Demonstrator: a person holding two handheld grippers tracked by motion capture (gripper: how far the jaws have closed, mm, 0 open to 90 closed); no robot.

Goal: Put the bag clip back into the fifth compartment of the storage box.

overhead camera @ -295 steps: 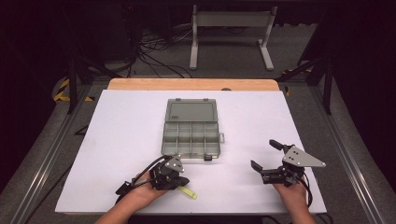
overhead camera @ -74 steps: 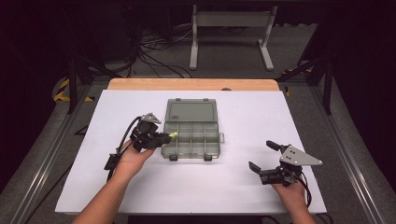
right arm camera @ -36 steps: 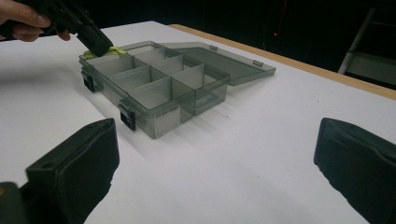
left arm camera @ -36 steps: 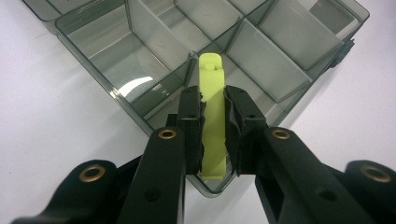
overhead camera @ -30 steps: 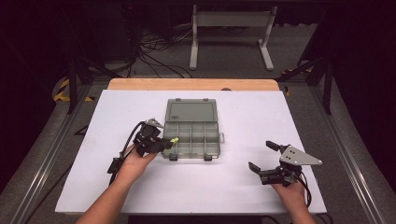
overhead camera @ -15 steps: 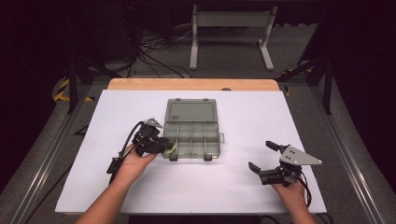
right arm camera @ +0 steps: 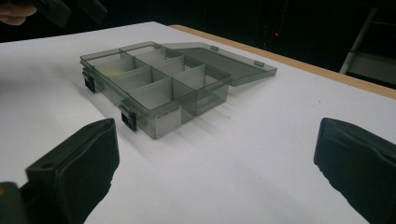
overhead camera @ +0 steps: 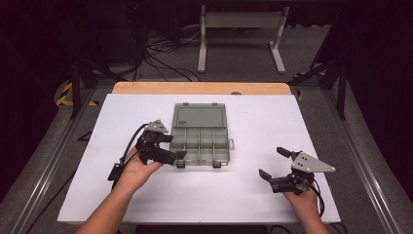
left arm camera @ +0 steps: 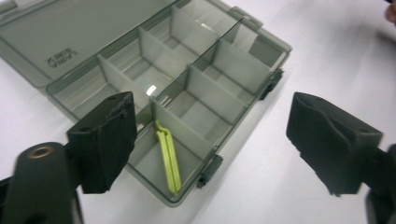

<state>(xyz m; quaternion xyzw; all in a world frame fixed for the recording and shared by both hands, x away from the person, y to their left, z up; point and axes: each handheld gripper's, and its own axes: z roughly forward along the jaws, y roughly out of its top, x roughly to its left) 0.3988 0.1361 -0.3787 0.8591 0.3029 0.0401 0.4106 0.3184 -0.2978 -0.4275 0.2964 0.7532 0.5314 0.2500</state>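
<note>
One thin yellow-green clip (left arm camera: pixel 168 161) lies flat in the near-left compartment of the smoky clear organiser box (overhead camera: pixel 200 141), which sits open near the middle of the white table (overhead camera: pixel 253 195), its lid (overhead camera: pixel 198 116) folded back flat on the far side. The left gripper (overhead camera: pixel 168 148) hovers just beside the box's near-left corner with its jaws spread wide and nothing between them; in the left gripper view the clip lies below and between the jaw tips. The right gripper (overhead camera: pixel 276 165) rests well apart at the near right of the table, jaws likewise apart and empty. The clip looks like a light, stiff plastic piece, slim and probably slick, lying close to a divider (left arm camera: pixel 182 126), so it would likely be best pinched across its narrow width near the middle, coming down from above. The box itself seems light, rigid plastic with thin walls and two dark latches (left arm camera: pixel 208 171) on its near edge; it could slide on the smooth table if nudged.
</note>
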